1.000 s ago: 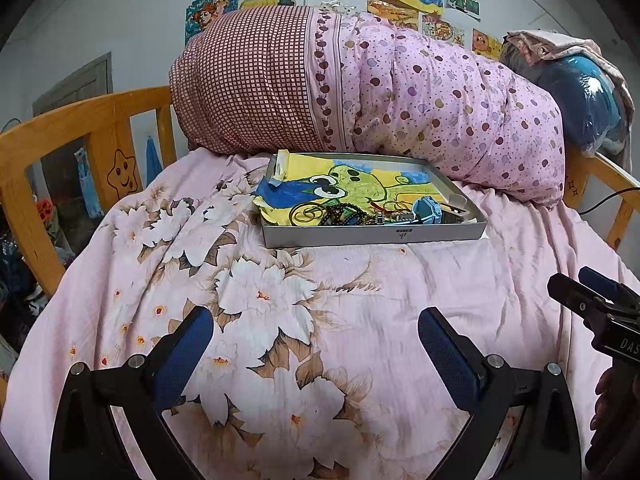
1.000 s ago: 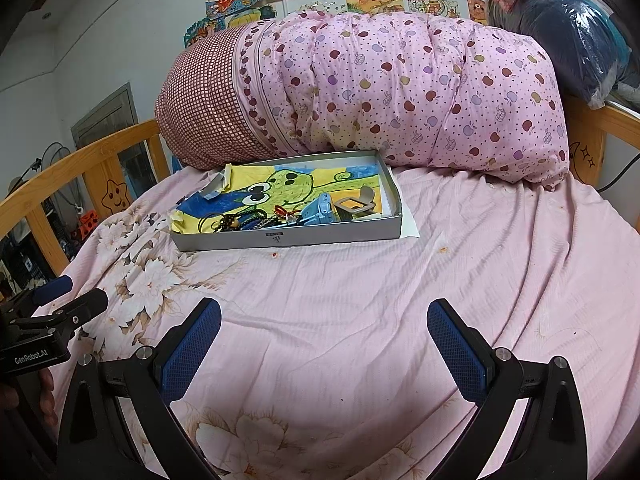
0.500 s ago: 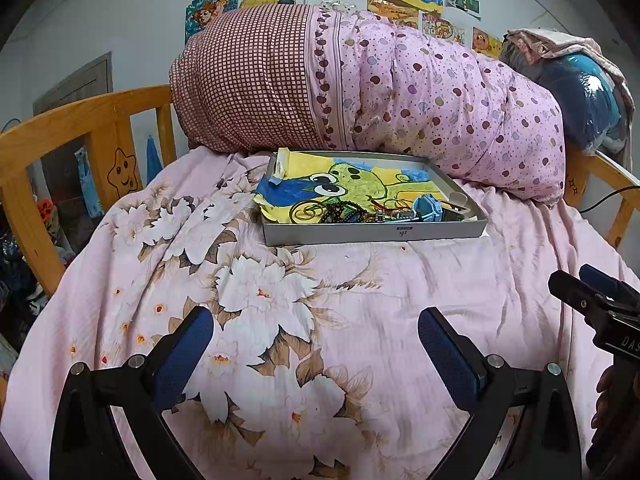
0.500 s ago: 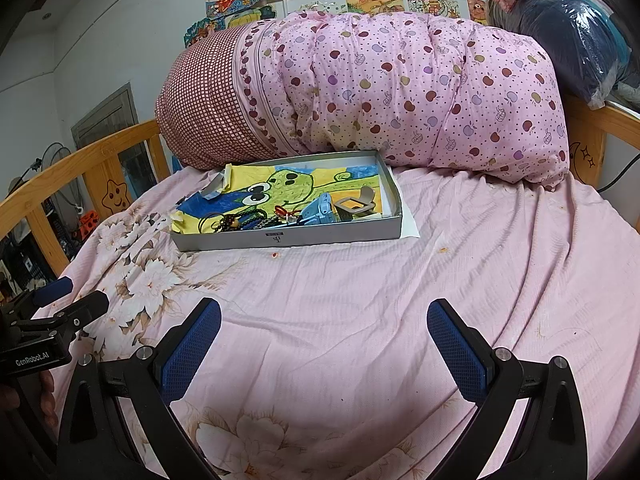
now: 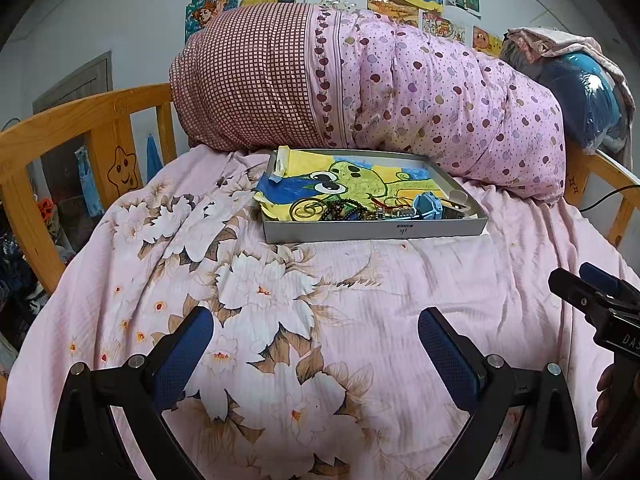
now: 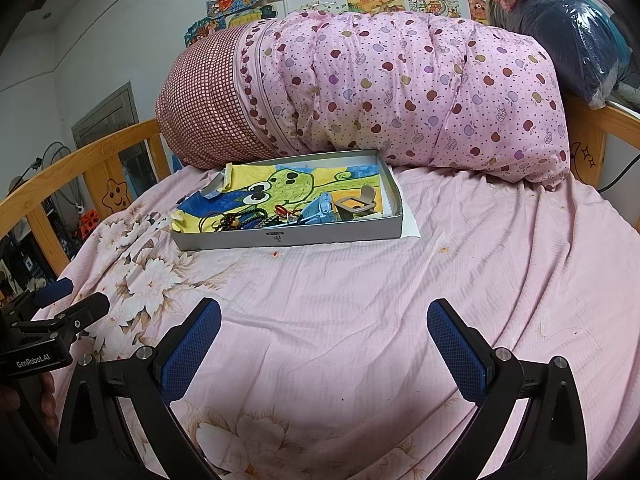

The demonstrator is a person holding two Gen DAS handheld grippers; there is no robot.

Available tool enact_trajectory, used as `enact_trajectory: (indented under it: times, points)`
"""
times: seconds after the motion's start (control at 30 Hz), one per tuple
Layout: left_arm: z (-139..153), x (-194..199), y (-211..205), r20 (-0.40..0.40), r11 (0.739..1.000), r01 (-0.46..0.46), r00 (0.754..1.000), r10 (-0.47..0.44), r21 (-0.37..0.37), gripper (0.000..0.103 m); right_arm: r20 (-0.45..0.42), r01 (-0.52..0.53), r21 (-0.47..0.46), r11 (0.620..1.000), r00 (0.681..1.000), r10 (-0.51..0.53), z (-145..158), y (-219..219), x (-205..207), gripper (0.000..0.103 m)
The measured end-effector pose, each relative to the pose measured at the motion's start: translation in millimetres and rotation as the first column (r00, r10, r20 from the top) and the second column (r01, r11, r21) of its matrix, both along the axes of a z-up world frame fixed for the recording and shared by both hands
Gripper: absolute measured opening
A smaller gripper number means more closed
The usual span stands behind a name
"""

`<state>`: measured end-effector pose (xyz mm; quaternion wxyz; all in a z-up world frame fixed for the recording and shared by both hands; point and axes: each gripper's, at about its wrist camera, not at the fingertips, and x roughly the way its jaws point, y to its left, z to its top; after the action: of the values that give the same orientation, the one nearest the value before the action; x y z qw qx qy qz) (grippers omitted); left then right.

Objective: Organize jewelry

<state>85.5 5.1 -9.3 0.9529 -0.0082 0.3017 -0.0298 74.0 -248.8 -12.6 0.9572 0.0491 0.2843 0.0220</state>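
The left gripper [image 5: 316, 354] is held low over the near part of the bed, its blue-padded fingers [image 5: 182, 354] spread wide with nothing between them; the right gripper [image 6: 324, 354] is held the same way just beside it, equally wide and empty, and each is glimpsed at the edge of the other's view. Both are pointed toward the shallow grey box [image 5: 376, 233] set farther up the pink flowered sheet [image 5: 256, 292], well apart from either pair of fingers, presumably so that the whole box is kept in sight. The jewelry [image 5: 348, 210] is gathered along the box's near wall on a frog drawing [image 5: 356, 184]: gold rings at the left, dark beaded strands in the middle, thin red pieces, then a blue watch [image 6: 318, 210] and a grey holder [image 6: 356, 204] at the right. The pieces lie touching and overlapped, so whether sorting is wanted or has been done cannot be settled. Nothing is seen on the sheet between grippers and box. A rolled quilt [image 6: 400, 96] is pressed against the box's far side, by which access from behind is blocked; a wooden bed rail [image 5: 80, 120] runs along the left.
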Motion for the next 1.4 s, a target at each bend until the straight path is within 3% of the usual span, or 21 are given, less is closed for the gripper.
enact_trajectory:
  times: [0.7,0.97,1.4]
  points:
    - [1.0,-0.3,0.8,-0.005,1.0,0.001,1.0,-0.001,-0.005,0.103,-0.001,0.0,0.0,1.0,1.0,0.0,-0.8,0.7,-0.1,0.101]
    - [-2.5,-6.5,6.1,-0.014,0.998,-0.057,0.998,0.057,-0.021,0.103,-0.002,-0.001,-0.001,1.0,1.0,0.001,-0.5,0.9,0.2,0.101]
    - [0.3,-0.5,8.7,-0.039,0.997,-0.072,0.997,0.072,-0.011,0.103,-0.004,-0.001,-0.001,1.0,1.0,0.001,-1.8,2.8,-1.1,0.101]
